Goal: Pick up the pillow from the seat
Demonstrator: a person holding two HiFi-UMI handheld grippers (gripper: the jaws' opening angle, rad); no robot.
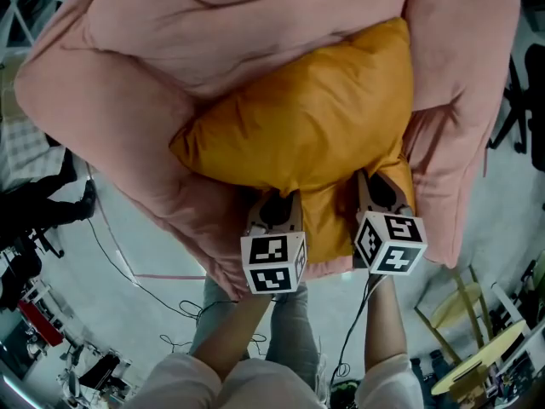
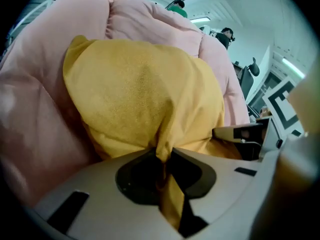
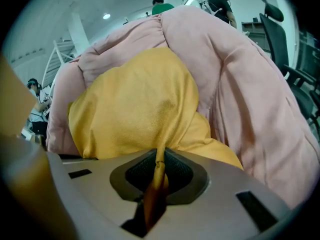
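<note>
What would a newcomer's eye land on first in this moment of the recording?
The bright yellow pillow stands out first, lying in the hollow of a big pink cushioned seat that fills most of the head view. At the pillow's near edge, the left gripper and the right gripper sit side by side, each pinched shut on a fold of the yellow fabric.

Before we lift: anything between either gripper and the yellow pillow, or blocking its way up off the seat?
Nothing visible. The left gripper and right gripper each pinch a fold of the pillow at its near edge. The pink seat wraps its back and sides; nothing lies on top.
</note>
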